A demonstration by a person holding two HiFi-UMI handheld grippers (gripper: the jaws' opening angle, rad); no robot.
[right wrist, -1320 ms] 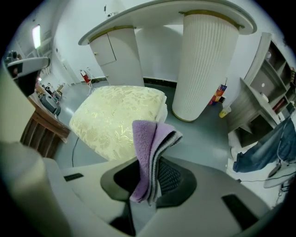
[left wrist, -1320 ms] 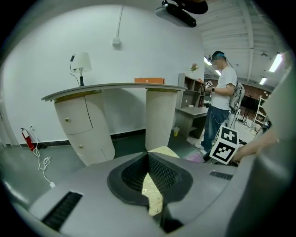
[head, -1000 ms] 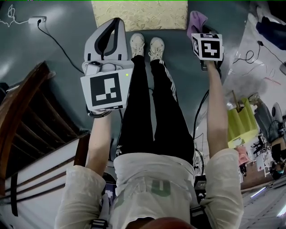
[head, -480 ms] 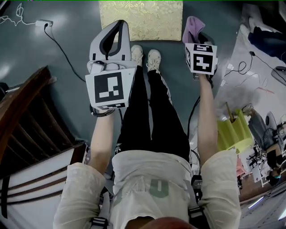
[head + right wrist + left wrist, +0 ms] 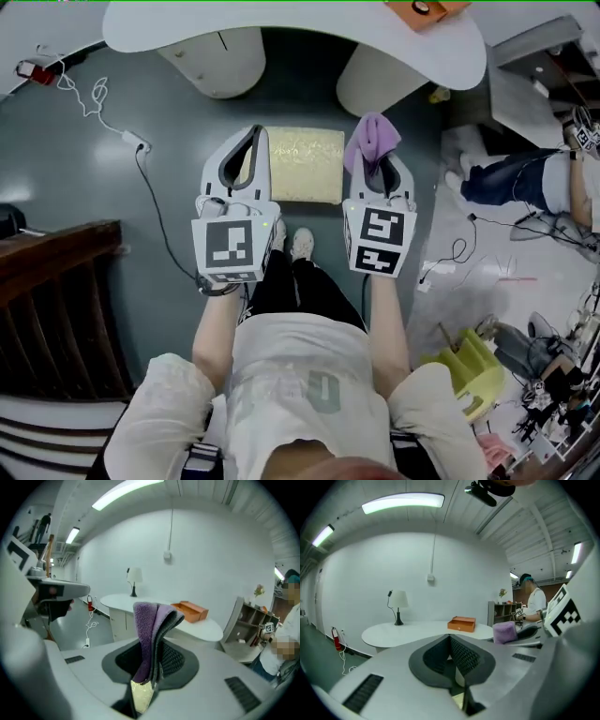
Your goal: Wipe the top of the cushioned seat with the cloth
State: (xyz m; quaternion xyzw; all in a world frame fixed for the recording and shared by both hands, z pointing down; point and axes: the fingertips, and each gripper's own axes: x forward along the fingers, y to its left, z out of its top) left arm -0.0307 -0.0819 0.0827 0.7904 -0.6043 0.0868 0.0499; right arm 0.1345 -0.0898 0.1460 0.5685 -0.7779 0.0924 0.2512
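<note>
— Right gripper (image 5: 378,173)?
— Clamped on the cloth (image 5: 151,620): purple, folded, standing up out of the jaws.
— Left gripper (image 5: 248,141)?
— Jaws together, nothing between.
— And the seat (image 5: 305,167)?
— Lies flat on the floor (image 5: 141,253), just ahead of the shoes (image 5: 301,242). Gold, patterned, square. Shows between the two grippers in the head view, left gripper over its left edge, cloth just beside its right edge. Cloth up in the air, not on it.
— Floor?
— Dark grey-green and glossy, with a white plug strip (image 5: 132,141) and its cable lying left of the seat.
— Beyond that?
— A white table (image 5: 281,28) on two round pedestals just past the seat, with an orange box (image 5: 427,7) and a lamp (image 5: 398,603) on top. White wall behind, light strips on the ceiling. Dark wooden rails (image 5: 56,309) to the left, a shelf (image 5: 502,612) and a person (image 5: 533,601) off to the right.
</note>
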